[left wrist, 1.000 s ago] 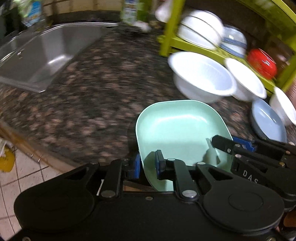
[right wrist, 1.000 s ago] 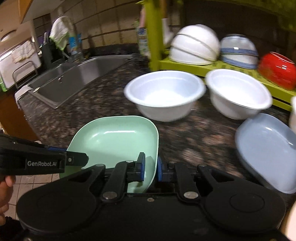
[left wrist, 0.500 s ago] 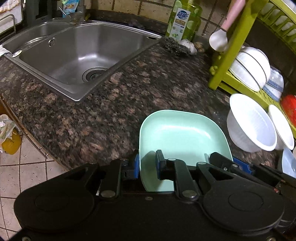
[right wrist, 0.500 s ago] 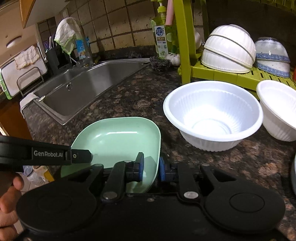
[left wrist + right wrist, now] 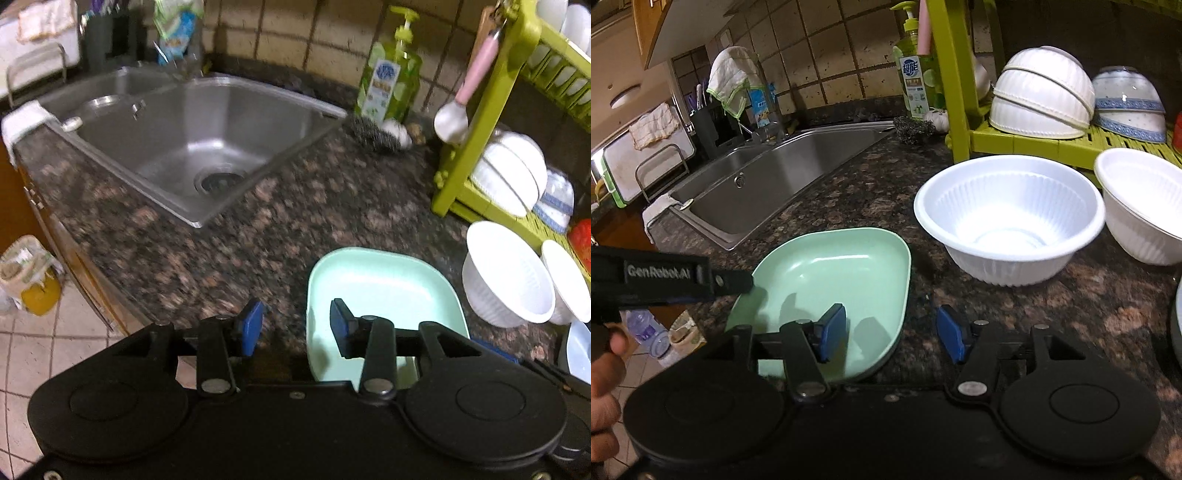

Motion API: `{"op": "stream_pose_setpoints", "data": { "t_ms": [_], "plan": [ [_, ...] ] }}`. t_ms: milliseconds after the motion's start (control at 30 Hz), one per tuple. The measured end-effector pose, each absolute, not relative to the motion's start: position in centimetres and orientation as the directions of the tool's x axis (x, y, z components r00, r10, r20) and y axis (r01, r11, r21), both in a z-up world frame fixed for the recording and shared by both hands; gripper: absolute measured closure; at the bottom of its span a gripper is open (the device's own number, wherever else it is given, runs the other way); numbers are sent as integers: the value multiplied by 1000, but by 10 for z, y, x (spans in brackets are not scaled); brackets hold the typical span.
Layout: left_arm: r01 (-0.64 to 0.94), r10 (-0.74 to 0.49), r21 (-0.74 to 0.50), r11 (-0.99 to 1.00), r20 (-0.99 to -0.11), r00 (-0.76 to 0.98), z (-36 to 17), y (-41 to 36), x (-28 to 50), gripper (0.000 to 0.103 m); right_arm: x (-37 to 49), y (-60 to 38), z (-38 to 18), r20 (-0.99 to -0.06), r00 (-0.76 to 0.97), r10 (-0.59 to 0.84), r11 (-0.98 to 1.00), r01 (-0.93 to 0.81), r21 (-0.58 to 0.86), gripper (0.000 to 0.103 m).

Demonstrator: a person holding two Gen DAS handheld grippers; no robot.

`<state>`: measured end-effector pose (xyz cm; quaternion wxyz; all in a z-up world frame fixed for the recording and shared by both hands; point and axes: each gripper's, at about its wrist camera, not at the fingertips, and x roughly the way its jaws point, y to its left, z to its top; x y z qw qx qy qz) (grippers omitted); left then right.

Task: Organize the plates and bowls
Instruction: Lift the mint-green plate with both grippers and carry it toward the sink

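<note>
On the granite counter (image 5: 1071,306), near its front edge, a green plate (image 5: 834,280) is seen lying flat, w/ the sink (image 5: 192,147) well apart to its left. Both grippers are spread wide & nothing is held. The L gripper (image 5: 295,326) is placed over the plate's left rim: one blue pad is over the plate, the other over bare counter. The R gripper (image 5: 892,334) is placed likewise across the right rim, one pad above the plate, the other off it. Contact btwn pads & plate can't be told. A white bowl (image 5: 1008,218) is set upright on the counter just right of the plate, w/ a 2nd white bowl (image 5: 1141,206) beside it. Behind them a green rack (image 5: 1034,144) is loaded w/ upturned white bowls (image 5: 1041,92) & blue-patterned bowls (image 5: 1130,103). A soap bottle (image 5: 391,88) is stood by the tiled wall. A hand (image 5: 605,373) is seen at the right view's left edge.
</note>
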<state>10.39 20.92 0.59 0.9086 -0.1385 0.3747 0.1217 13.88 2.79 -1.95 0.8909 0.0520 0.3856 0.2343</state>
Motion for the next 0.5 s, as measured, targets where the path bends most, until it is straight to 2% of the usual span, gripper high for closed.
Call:
{"op": "stream_pose_setpoints", "data": {
  "t_ms": [233, 367, 500],
  "plan": [
    [-310, 198, -90, 946, -597, 777, 39, 185, 74, 41, 103, 3, 3, -623, 612, 488, 871, -392, 296, 40],
    [-245, 160, -86, 966, -548, 821, 58, 162, 58, 31, 76, -22, 22, -571, 656, 493, 869, -397, 294, 35],
    [-184, 114, -86, 979, -516, 849, 76, 133, 39, 29, 46, -56, 41, -508, 738, 444, 896, -372, 243, 33]
  ]
}}
